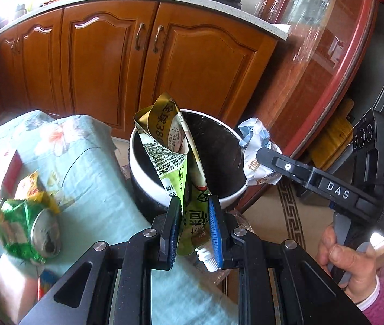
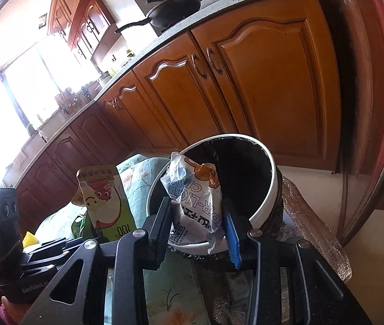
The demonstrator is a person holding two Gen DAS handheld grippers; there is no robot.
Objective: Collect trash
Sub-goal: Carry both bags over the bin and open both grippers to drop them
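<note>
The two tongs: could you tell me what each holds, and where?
Left tongs: green spouted pouch, near its spout end. Right tongs: crumpled white wrapper, around its middle.

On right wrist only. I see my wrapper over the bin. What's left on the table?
Observer: A crushed green can lies on the cloth-covered table.
Operator: Anything else there?
Observer: A red and white box sits beyond the can.
Operator: Left gripper's pouch, any cap?
Observer: The left gripper is shut on a green spouted pouch; its white threaded spout, without a cap, points back at the camera.
</note>
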